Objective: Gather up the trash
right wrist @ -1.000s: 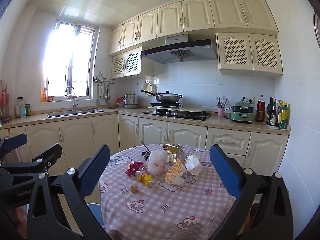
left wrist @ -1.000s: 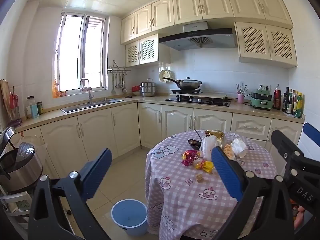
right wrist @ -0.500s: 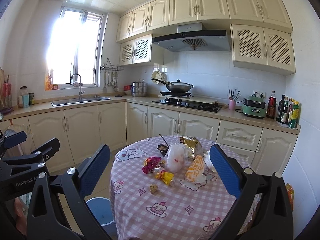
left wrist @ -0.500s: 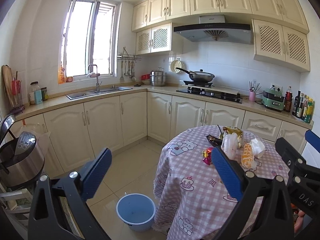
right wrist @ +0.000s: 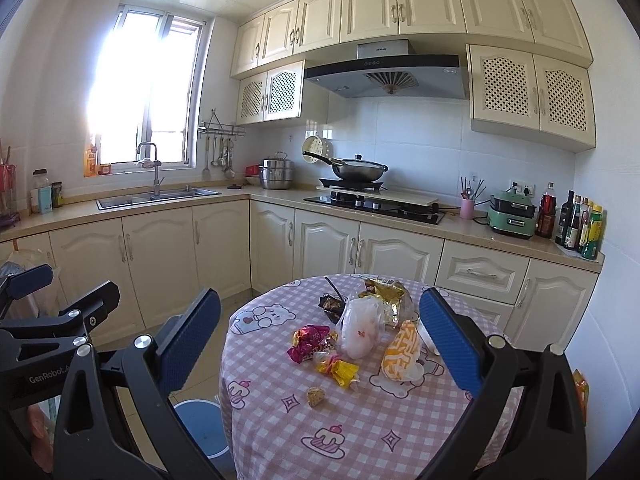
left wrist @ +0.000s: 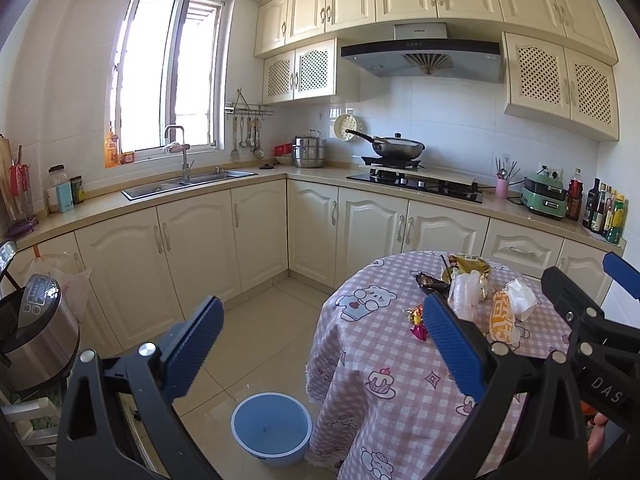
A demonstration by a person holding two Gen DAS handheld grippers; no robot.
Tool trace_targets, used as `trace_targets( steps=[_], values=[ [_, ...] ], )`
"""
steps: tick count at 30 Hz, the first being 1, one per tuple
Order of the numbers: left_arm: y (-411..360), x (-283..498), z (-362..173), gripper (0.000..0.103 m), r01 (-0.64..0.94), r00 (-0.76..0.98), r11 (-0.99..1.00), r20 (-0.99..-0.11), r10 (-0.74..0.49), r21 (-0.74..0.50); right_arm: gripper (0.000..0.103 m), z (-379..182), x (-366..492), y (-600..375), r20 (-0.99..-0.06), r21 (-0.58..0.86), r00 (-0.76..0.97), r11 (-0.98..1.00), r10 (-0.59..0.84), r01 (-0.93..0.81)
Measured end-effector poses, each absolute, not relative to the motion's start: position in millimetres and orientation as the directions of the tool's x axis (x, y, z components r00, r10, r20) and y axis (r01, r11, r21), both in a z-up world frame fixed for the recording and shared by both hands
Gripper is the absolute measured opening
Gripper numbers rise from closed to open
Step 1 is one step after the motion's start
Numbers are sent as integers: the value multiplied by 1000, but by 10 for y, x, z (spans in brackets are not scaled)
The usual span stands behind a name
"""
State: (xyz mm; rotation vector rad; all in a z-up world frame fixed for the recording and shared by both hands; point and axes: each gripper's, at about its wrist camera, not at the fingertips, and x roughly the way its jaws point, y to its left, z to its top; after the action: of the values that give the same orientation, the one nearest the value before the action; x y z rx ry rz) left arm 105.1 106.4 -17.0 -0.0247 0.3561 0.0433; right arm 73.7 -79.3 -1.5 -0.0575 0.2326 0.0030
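Trash lies on a round table with a pink checked cloth (right wrist: pixel 360 436): a crumpled clear plastic bag (right wrist: pixel 359 330), a gold foil packet (right wrist: pixel 386 292), a magenta wrapper (right wrist: pixel 306 340), a yellow wrapper (right wrist: pixel 340 370), an orange-and-white packet (right wrist: pixel 400 352), a dark wrapper (right wrist: pixel 331 304) and a small crumb ball (right wrist: pixel 315 396). A blue bin (left wrist: pixel 272 428) stands on the floor left of the table. My right gripper (right wrist: pixel 320 352) is open above the near table edge, holding nothing. My left gripper (left wrist: pixel 324 348) is open over the floor beside the table, also holding nothing.
L-shaped cream cabinets carry a sink (left wrist: pixel 184 184), a hob with a wok (left wrist: pixel 396 148), a green appliance (left wrist: pixel 546 196) and bottles (left wrist: pixel 604 212). A rice cooker (left wrist: pixel 34 340) stands at the far left. Tiled floor (left wrist: pixel 260 328) lies between table and cabinets.
Both grippers have drifted left and slightly back, so the table sits further right in both views. Both stay open, and the trash has not moved.
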Motion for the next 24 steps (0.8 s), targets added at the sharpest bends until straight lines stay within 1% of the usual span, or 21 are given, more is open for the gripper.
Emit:
trace_targets(
  steps=[14,24],
  values=[
    [962,1365,-165,98,-33,924,999,-382,27,-8,96,-51,1018,-804,-266,-50,964,999,-3,-11],
    [976,1455,-190,98,-38,916,999,-399,33,-4,96,-82,1136,-817,-285,-44,958,999,9,-22]
  ],
)
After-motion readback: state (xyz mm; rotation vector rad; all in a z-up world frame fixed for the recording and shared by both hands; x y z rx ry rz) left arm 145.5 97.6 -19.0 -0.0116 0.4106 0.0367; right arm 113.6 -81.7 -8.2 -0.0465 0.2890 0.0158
